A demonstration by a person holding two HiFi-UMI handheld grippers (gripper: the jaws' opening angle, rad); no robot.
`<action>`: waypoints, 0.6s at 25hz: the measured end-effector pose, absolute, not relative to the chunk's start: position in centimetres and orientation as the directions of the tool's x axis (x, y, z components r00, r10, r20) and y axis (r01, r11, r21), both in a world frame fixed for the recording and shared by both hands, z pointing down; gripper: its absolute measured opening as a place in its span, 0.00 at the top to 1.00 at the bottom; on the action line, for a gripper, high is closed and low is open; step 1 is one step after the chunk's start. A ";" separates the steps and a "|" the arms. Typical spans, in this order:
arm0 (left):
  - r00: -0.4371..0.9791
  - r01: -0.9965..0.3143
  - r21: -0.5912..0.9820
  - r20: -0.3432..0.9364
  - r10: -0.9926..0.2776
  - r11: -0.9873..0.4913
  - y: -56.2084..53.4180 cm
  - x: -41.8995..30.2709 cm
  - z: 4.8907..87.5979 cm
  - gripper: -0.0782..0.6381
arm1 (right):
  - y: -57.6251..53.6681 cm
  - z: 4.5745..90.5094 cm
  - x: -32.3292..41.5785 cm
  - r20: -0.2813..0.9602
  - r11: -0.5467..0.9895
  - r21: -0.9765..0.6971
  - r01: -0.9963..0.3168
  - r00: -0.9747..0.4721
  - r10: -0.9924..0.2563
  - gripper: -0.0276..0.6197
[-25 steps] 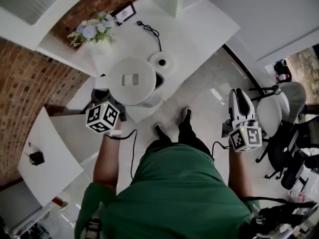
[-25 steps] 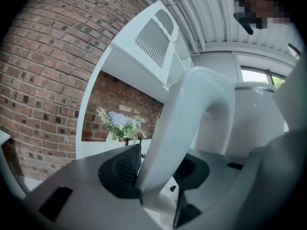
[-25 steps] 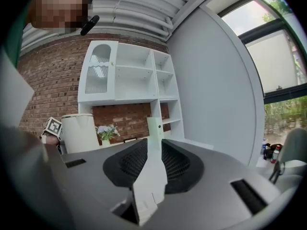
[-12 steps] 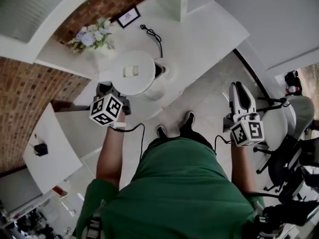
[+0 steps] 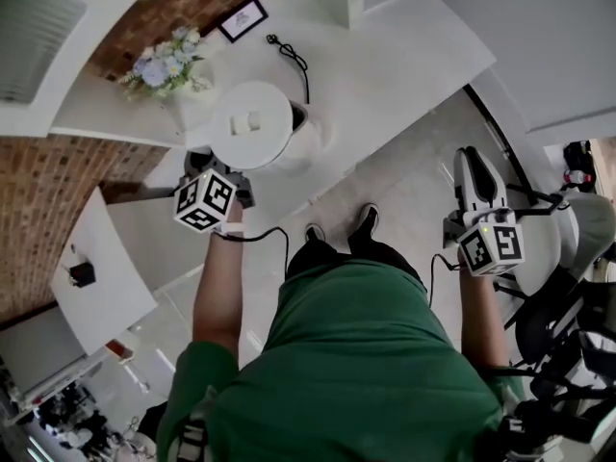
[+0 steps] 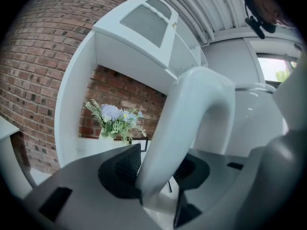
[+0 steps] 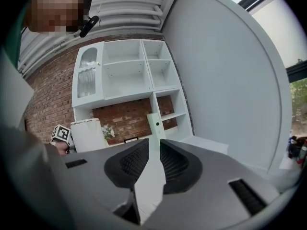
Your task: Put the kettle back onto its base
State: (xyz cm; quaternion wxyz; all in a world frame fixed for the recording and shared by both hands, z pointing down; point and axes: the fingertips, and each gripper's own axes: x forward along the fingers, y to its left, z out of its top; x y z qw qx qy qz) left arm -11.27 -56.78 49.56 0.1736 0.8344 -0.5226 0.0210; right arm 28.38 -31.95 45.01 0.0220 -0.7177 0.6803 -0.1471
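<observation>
A white kettle (image 5: 252,126) hangs over the white counter (image 5: 385,65), seen from above in the head view. My left gripper (image 5: 219,166) is shut on its arched handle (image 6: 192,119), with the pads pressed on both sides. The round base (image 5: 320,135) lies just right of the kettle, and the kettle's body covers most of it. A black cord (image 5: 294,61) runs from the base across the counter. My right gripper (image 5: 474,166) hovers over the floor at the right. Its jaws (image 7: 154,164) have just been closing and stand a narrow gap apart with nothing between them. The kettle (image 7: 88,134) shows small in the right gripper view.
A vase of flowers (image 5: 164,65) and a small picture frame (image 5: 241,19) stand at the back of the counter against the brick wall. White shelving (image 7: 129,73) rises behind. A low white table (image 5: 96,287) is at the left, office chairs (image 5: 577,248) at the right.
The kettle has moved with my left gripper further over the counter and now overlaps the base. The right gripper has moved forward a little, with its jaws drawn closer together.
</observation>
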 end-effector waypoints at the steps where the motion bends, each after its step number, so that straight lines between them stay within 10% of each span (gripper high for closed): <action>1: 0.450 -0.881 0.270 0.221 -0.865 -0.390 -57.1 -11.1 49.9 0.65 | -32.0 45.3 28.6 0.190 -0.078 -0.230 -0.970 0.034 -0.981 0.82; 15: 0.480 -0.868 0.269 0.245 -0.843 -0.416 -62.1 -7.8 54.8 0.65 | -33.1 48.6 28.3 0.287 -0.162 -0.236 -0.958 0.090 -0.954 0.83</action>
